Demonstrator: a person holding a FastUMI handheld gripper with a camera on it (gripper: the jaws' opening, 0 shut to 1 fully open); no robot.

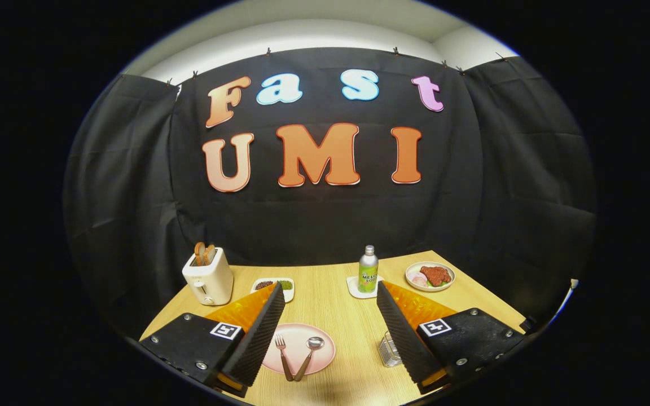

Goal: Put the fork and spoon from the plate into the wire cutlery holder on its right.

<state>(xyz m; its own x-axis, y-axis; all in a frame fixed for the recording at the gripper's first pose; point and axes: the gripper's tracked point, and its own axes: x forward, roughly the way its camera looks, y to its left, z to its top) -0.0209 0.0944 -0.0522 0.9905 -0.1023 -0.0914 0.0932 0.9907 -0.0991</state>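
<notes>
The gripper (330,304) hangs above the table (330,293), fingers spread wide and holding nothing. Between them, on the plate (325,344), lie the fork (281,352) and spoon (312,348), handles crossing. The holder (388,349) stands just right of the plate, partly behind the right finger. Nothing is picked yet; next, it should descend onto one handle.

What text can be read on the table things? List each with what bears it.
Bottle: label print too blurred to read.
Tongs: a square black-and-white marker on each side, a pattern, no words; open, with fork and spoon on the plate between them.
Toaster: no text seen.
</notes>
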